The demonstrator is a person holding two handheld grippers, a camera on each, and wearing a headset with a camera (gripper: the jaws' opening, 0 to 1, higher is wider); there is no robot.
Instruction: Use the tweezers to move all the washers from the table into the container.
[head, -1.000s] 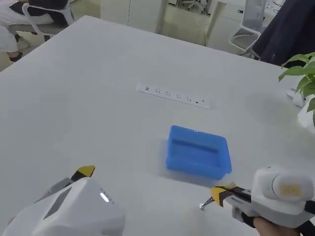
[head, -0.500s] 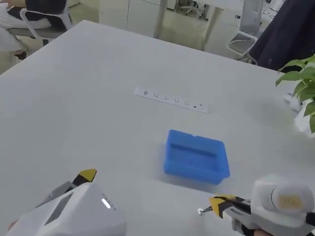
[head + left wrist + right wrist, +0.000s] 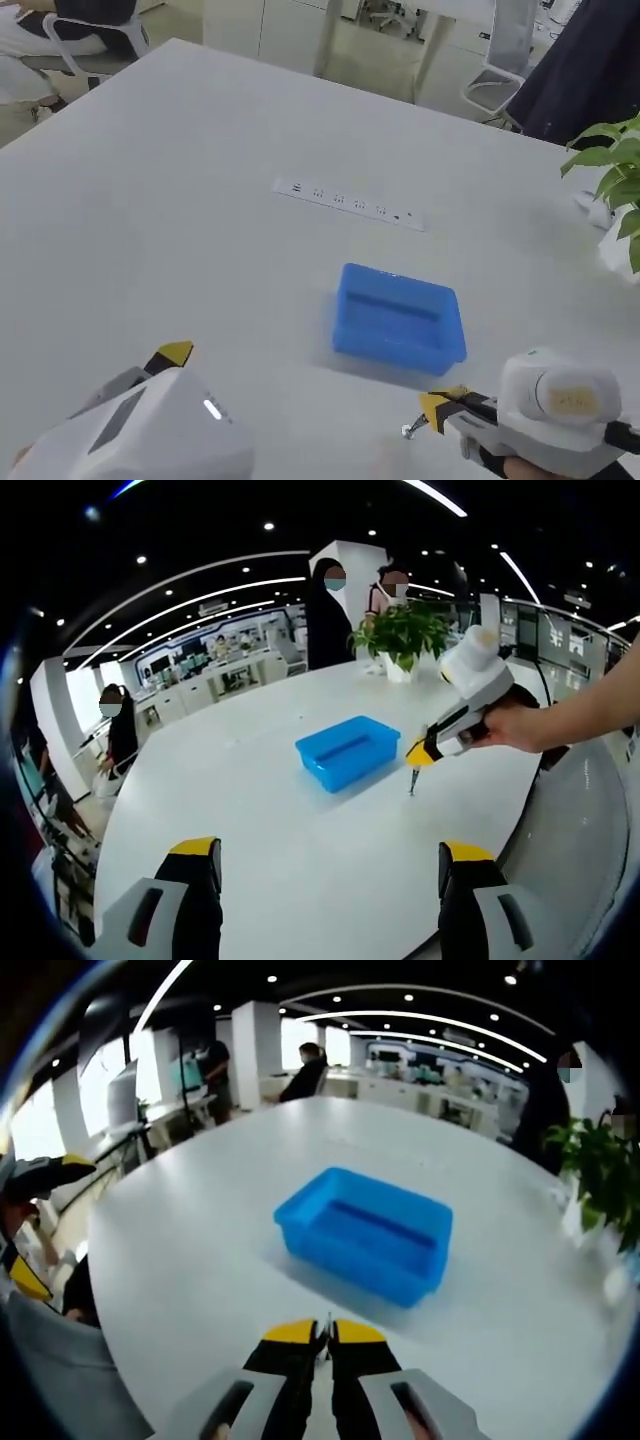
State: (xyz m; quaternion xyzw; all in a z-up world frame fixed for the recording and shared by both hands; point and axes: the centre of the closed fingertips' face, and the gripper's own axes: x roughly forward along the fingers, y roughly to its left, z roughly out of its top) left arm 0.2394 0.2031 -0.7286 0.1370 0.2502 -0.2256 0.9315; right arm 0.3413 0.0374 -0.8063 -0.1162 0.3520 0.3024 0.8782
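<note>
While the left gripper (image 3: 330, 848) was held wide open, tweezers (image 3: 412, 428) were clamped in the right gripper (image 3: 327, 1331), tip pointed down near the blue container (image 3: 400, 318).

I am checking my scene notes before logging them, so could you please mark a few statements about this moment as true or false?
1. The blue container stands on the white table. True.
2. The left tool has its jaws shut. False: they stand wide apart and hold nothing.
3. The right tool is shut on the tweezers. True.
4. The tweezers' tips are inside the container. False: they point down at the table, outside the container on its near side.
5. A power strip lies on the table beyond the container. True.
</note>
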